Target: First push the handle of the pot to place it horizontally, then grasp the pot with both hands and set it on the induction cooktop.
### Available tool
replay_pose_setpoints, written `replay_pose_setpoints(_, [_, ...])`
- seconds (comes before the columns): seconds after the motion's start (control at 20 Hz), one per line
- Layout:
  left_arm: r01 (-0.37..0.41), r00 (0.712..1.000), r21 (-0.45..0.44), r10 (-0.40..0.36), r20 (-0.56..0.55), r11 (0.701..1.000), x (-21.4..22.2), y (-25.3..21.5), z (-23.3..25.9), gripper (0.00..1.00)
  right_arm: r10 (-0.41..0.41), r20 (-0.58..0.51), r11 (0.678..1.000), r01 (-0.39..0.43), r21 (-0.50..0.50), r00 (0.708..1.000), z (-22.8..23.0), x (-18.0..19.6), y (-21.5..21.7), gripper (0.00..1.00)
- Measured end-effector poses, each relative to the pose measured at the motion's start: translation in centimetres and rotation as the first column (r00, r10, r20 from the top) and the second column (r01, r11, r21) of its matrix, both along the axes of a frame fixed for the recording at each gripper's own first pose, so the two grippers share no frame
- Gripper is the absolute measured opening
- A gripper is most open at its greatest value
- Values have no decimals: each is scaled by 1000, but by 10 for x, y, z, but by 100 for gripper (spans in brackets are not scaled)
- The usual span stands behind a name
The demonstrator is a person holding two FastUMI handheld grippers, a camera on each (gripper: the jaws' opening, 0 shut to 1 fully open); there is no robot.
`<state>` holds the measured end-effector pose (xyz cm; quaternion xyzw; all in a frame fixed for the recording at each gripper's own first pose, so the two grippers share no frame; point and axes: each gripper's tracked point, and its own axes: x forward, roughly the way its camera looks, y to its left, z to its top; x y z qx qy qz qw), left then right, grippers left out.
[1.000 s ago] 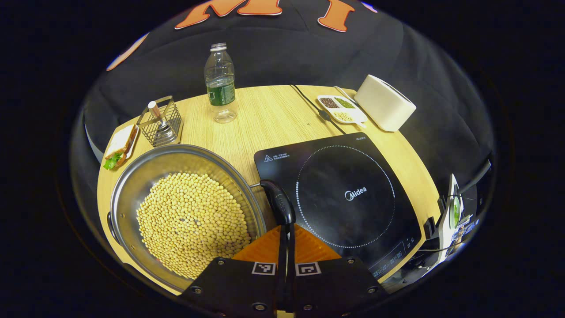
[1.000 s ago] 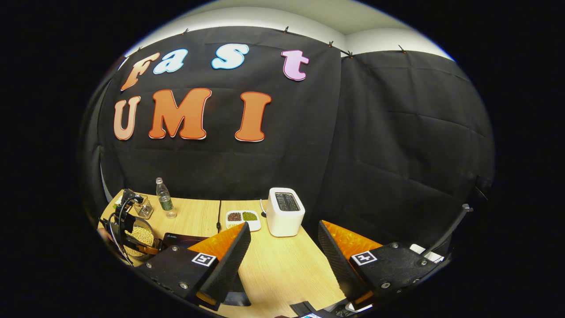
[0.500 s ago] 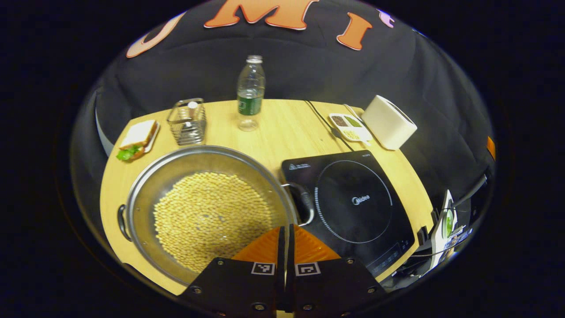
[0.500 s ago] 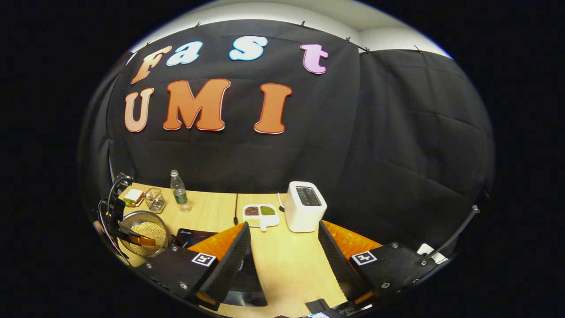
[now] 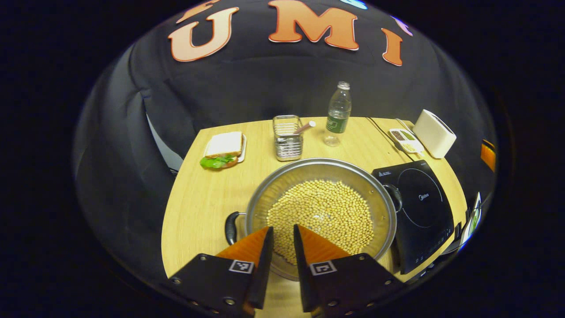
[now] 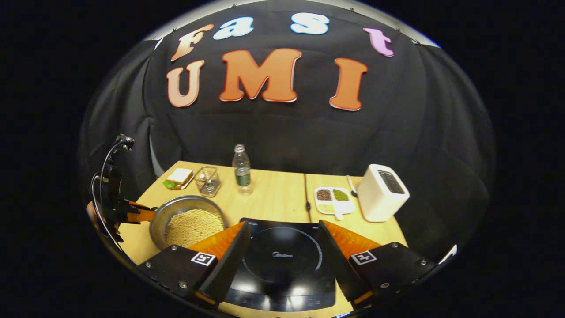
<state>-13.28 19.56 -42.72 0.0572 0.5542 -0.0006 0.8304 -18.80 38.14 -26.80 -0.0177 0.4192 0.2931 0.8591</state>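
Wooden tabletop (image 5: 198, 198) carries the pot (image 5: 320, 212) of beans, sitting just left of the induction cooktop (image 5: 419, 207), its handles pointing left and right. The left gripper (image 5: 282, 236) hangs above the near rim, fingers slightly parted, holding nothing; the right gripper (image 6: 282, 245) is spread wide over the cooktop. Judging from this, the two-handed grasp comes next — left should shift to the left handle (image 5: 230, 227), right to the right handle (image 5: 394, 196), and lift level so no beans spill.

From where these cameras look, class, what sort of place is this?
Probably a mock kitchen set up in a recording booth: an induction cooktop, a pot of beans and a toaster share a wooden table.
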Motion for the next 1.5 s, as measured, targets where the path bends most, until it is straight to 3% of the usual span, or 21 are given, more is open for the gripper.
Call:
replay_pose_setpoints(0.05, [-15, 1000, -7, 15, 2, 1000, 0, 7, 0, 40, 25, -32, 1000, -25, 11, 999, -7, -9, 14, 96])
replay_pose_setpoints(0.1, [-27, 1000, -17, 27, 2, 999, -1, 14, 1, 58, 44, -69, 999, -43, 14, 997, -17, -18, 29, 96])
replay_pose_setpoints(0.25, [-66, 998, 5, 66, -6, 998, -1, 42, -8, 79, 86, -181, 996, -86, 8, 980, -51, -43, 64, 95])
replay_pose_setpoints(0.55, [-59, 998, -37, 58, -33, 998, -2, 60, -29, 80, 84, -367, 996, -90, 0, 926, -88, -77, 100, 93])
replay_pose_setpoints(0.7, [-68, 997, -86, 65, -43, 994, 1, 58, -41, 80, 65, -406, 997, -77, -13, 911, -109, -76, 116, 90])
replay_pose_setpoints(0.85, [-97, 994, -81, 91, -68, 992, 2, 68, -58, 80, 64, -442, 995, -89, -36, 895, -130, -81, 130, 84])
replay_pose_setpoints(1.2, [-109, 992, -79, 103, -76, 991, 6, 76, -80, 80, 75, -441, 984, -139, -115, 894, -162, -81, 133, 70])
replay_pose_setpoints(1.5, [-140, 988, -76, 134, -81, 987, 4, 73, -79, 80, 117, -477, 986, -159, -49, 871, -165, -77, 133, 65])
